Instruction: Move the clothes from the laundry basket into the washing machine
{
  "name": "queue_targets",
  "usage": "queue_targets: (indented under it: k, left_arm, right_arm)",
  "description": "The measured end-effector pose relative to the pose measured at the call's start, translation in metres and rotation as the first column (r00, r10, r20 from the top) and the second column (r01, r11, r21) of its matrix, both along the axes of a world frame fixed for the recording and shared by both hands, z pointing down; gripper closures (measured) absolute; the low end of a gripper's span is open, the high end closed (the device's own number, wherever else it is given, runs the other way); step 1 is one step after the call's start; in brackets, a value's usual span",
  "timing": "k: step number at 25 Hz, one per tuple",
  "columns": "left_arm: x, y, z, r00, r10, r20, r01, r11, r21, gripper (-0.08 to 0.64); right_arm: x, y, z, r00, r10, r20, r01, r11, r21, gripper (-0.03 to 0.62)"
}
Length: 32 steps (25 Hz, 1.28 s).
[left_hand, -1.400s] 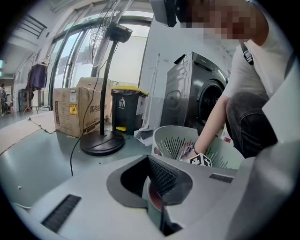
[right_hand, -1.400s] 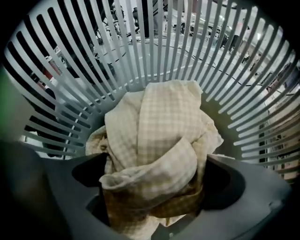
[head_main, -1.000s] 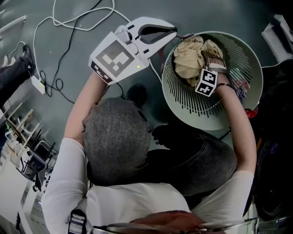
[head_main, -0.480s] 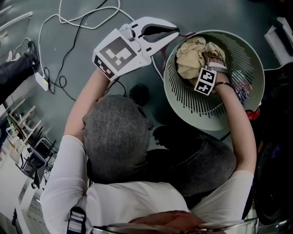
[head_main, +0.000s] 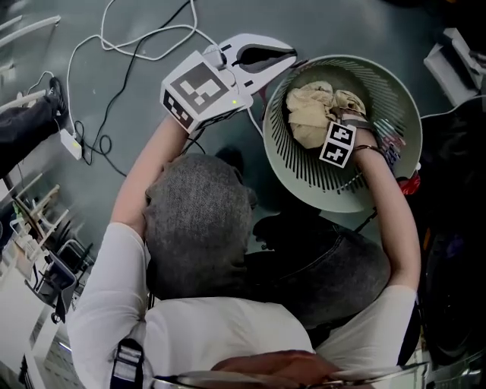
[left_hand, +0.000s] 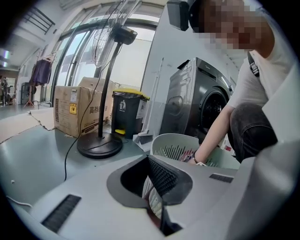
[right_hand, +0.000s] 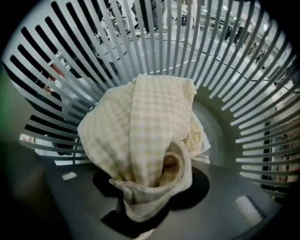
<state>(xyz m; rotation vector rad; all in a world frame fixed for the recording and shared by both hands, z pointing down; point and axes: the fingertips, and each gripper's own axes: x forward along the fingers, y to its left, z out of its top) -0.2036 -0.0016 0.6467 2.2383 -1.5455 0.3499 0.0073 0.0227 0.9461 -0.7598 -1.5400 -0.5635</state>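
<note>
A person crouches on the floor [head_main: 380, 23] over a round, pale green slatted laundry basket [head_main: 300, 178], seen from above.

Progress: the task looks to be at an early step. A cream checked cloth [head_main: 307, 114] is bunched at the bottom of the basket, towards its far wall. It has not yet been lifted clear of the rim. A striped item [head_main: 395, 144] lies against the basket's right wall, too small to identify. The washing machine [left_hand: 197, 103] stands just behind the basket. Nothing shows whether any clothes are inside it, so carrying and loading appear to remain.

Pose: the right forearm [head_main: 387, 197] reaches over the near rim, and the right gripper [right_hand: 140, 206] points straight down into the basket. Its fingers are closing, with a fold of the checked cloth gathered and pinched between them. The left arm stretches forward and holds the left gripper [head_main: 282, 55] above the floor, just outside the basket's left rim and tilted slightly downward. Its fingers are pressed together with nothing between them.
</note>
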Motion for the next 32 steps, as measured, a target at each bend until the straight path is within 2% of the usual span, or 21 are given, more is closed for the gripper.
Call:
queue_targets:
  k: [8,19,23,32]
  left_arm:
    - [0.006,-0.014,-0.003,1.000,0.015,-0.002,-0.015,1.000,0.018,0.554]
    - [0.007,-0.017,-0.022,0.999,0.033,0.040,-0.034,0.999,0.037,0.554]
    - [0.008,-0.016,-0.026,0.998,0.033,0.047,-0.035,0.999,0.041,0.554]
    - [0.007,-0.028,-0.049,0.994,0.046,0.095,-0.053,0.996,0.070,0.555]
  right_arm:
    - [-0.018,-0.013,-0.034,0.994,0.094,0.056,-0.093,0.995,-0.019,0.370]
    - [-0.038,-0.016,-0.079,0.978,0.161,0.135,-0.155,0.986,-0.053,0.370]
    - [-0.034,-0.024,-0.099,0.969,0.197,0.146,-0.190,0.980,-0.063,0.370]
    - [-0.038,-0.040,-0.155,0.929,0.289,0.231,-0.275,0.957,-0.092,0.369]
